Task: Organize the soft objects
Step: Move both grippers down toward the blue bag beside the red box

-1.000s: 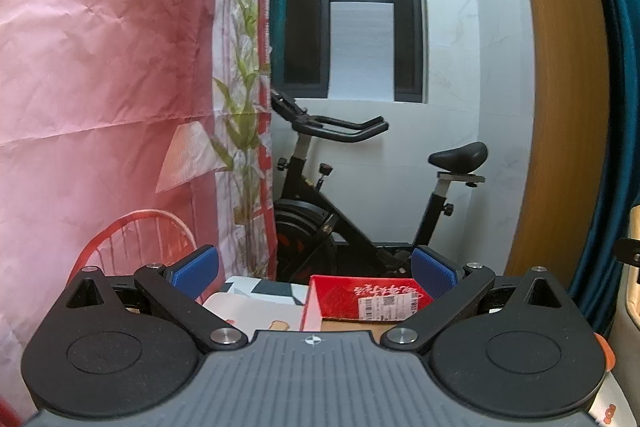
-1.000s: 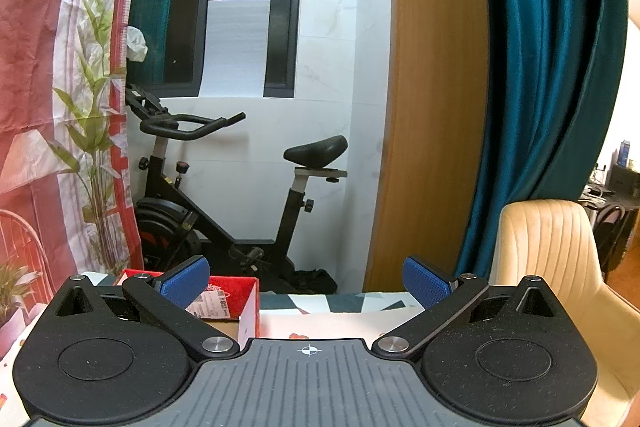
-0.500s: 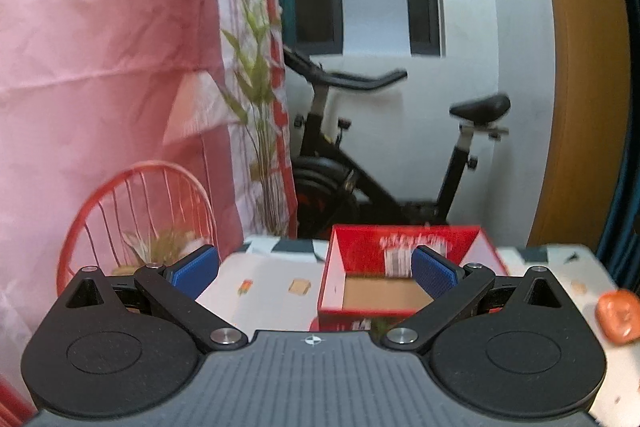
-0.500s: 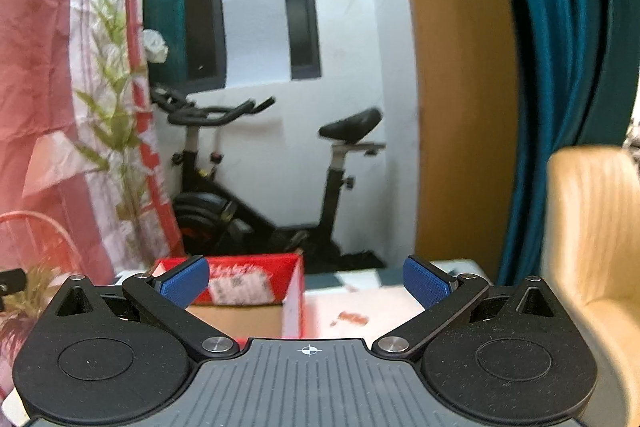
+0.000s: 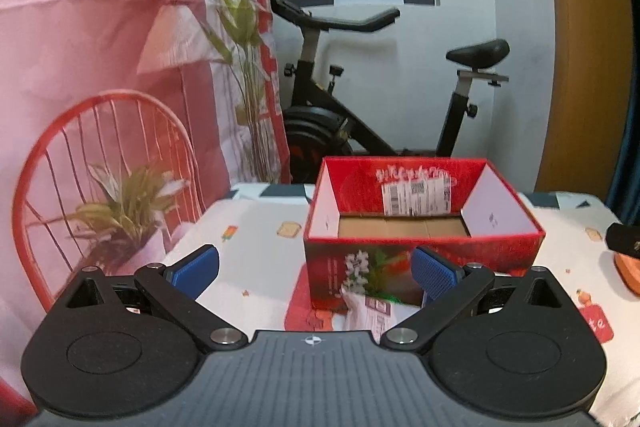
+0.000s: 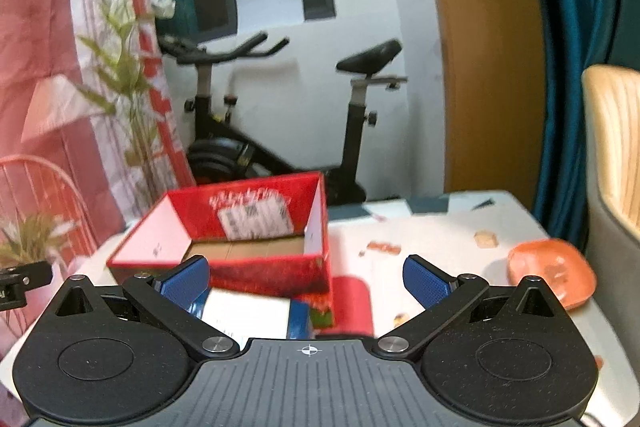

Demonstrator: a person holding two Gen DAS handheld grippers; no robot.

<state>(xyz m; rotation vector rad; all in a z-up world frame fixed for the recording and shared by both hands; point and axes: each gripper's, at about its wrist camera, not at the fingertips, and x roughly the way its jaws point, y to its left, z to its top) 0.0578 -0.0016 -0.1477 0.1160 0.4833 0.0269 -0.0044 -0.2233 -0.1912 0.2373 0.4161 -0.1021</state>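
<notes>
A: Both tools first?

B: The left gripper [image 5: 314, 267] has its blue pads spread wide with nothing between them. The right gripper [image 6: 306, 277] is spread wide too, and empty.

A: What's in front of them?

B: A red box [image 5: 420, 259] on the table [image 5: 256, 227], open on top, with only bare cardboard showing inside. A white packet [image 5: 366, 307] lies against its near wall. The right view shows a blue-and-white pack [image 6: 256, 311] just below that gripper, and an orange soft piece [image 6: 550, 271] off to the right near the table's edge.

A: So nothing is put away yet?

B: As far as I can judge, no.

A: What could go wrong?

B: The pack and packet sit tight against the box, so a pad coming down could strike the wall and shove the box. A shallow pinch on something squashy may slip. The orange piece might get nudged off the edge.
</notes>
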